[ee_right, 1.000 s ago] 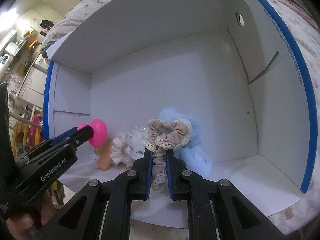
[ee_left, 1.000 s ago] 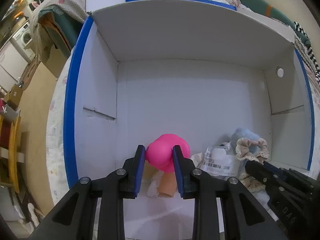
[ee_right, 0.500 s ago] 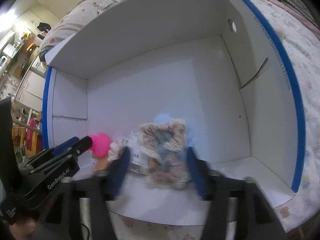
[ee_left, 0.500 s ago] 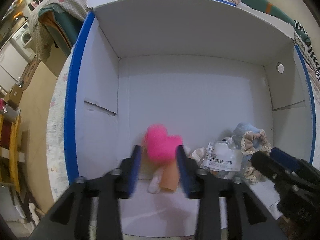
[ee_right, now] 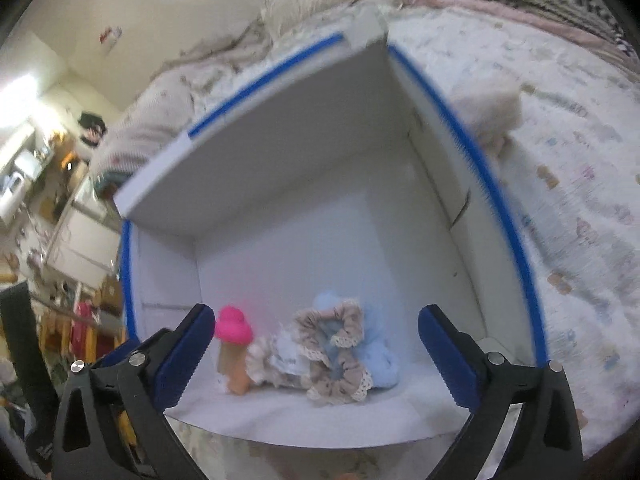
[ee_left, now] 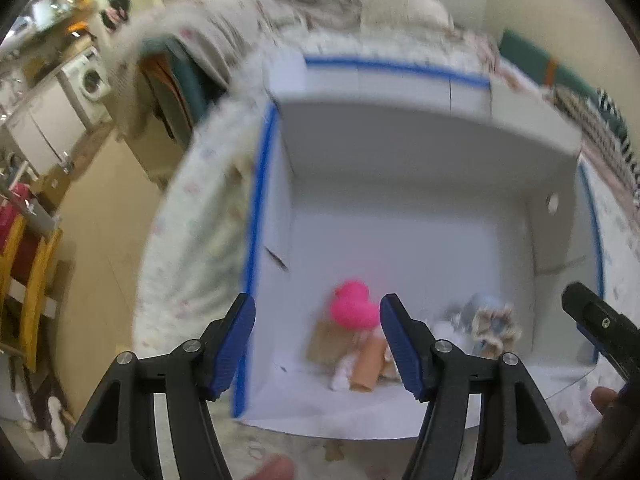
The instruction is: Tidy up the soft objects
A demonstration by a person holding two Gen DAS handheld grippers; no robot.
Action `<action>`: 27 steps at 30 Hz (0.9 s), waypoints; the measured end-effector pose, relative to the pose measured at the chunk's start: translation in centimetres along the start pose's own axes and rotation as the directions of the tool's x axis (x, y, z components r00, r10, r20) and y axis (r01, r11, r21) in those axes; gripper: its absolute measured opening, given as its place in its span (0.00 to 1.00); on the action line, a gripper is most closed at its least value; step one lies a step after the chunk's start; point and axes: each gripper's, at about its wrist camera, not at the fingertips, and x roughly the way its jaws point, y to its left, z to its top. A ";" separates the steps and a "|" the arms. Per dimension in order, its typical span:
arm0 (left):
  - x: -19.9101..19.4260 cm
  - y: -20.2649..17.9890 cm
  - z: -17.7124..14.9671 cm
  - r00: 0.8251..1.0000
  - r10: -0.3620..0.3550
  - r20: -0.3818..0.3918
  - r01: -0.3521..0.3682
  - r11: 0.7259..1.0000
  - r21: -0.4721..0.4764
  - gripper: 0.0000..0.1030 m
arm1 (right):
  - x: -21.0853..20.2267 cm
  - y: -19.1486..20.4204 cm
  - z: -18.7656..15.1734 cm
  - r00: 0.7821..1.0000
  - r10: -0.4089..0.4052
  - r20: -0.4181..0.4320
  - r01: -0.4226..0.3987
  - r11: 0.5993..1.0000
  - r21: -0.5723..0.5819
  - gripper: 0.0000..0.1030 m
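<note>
Grippers hang above a white box with blue edges that sits on a patterned bedspread. The left gripper has just been opening its jaws and now stands released, its blue pads well apart with nothing pressed between them; through the gap, farther down, the pink toy lies on the box floor near the left wall, on top of a tan piece. The right gripper has likewise just been spreading and is wide open, gripping nothing; below it, on the box floor, rests the lace-trimmed scrunchie, lying against a pale blue fluffy thing and just beside a small clear packet with a label. From the right wrist view the pink toy is to the left of that pile, close to it. All the soft things are bunched along the near wall of the box, leaving the rest of its floor bare. A fingertip shows at the bottom edge of the left wrist view, blurred.
</note>
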 end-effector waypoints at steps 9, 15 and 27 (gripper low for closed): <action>-7.3 3.4 -1.8 0.979 -0.047 0.199 0.053 0.998 -0.025 0.90 | -7.0 3.2 -0.3 0.982 -0.014 0.186 0.033 0.994 -0.103 1.00; -9.3 4.3 -4.1 0.976 -0.069 0.208 0.070 0.998 0.000 0.95 | -10.3 4.7 -2.7 0.972 -0.013 0.236 0.062 0.978 -0.201 1.00; -10.3 5.5 -8.1 0.965 -0.070 0.252 0.069 0.998 0.014 0.97 | -10.9 4.2 -8.2 0.951 -0.029 0.308 0.117 0.955 -0.273 1.00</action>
